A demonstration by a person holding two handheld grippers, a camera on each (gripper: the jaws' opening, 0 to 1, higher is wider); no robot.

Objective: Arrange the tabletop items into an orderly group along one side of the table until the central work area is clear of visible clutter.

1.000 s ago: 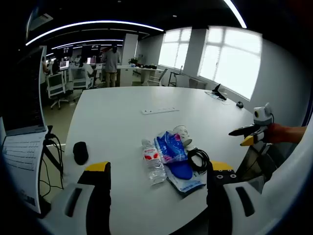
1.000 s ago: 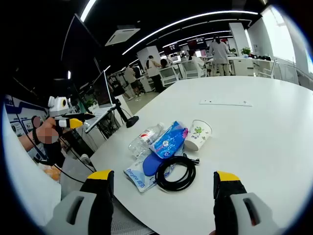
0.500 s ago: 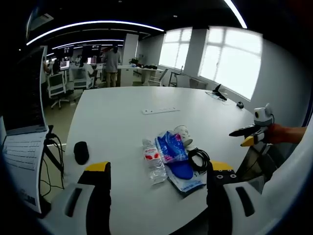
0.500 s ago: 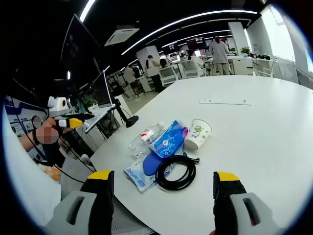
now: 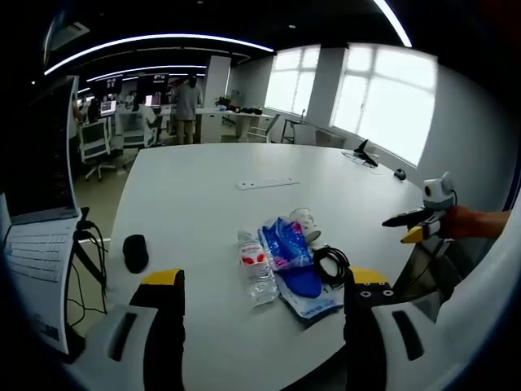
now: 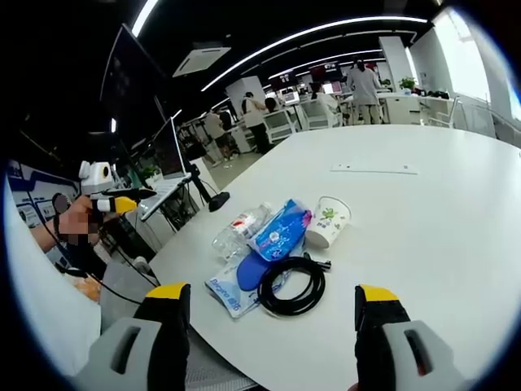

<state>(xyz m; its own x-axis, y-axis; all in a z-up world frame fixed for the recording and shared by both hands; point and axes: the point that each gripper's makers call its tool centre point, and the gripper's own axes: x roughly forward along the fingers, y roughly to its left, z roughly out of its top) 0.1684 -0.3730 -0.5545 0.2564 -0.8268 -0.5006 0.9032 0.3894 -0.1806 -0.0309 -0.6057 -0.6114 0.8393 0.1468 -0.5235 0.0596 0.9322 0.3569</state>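
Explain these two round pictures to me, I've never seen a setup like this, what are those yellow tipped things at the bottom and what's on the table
A person holds a two-jaw tool in each hand, and each tool carries a fisheye camera looking forward along its jaws. The yellow-tipped shapes are those jaws. One picture comes from the left gripper, the other from the right gripper. Both are open and hold nothing. Each view also catches the other gripper off to the side.

On the large white round table lies a small cluster: a clear plastic water bottle with a red label, a blue plastic packet, a white paper cup lying on its side, a coiled black cable and a flat blue and white pouch. In the left gripper view, a black computer mouse sits apart from them.
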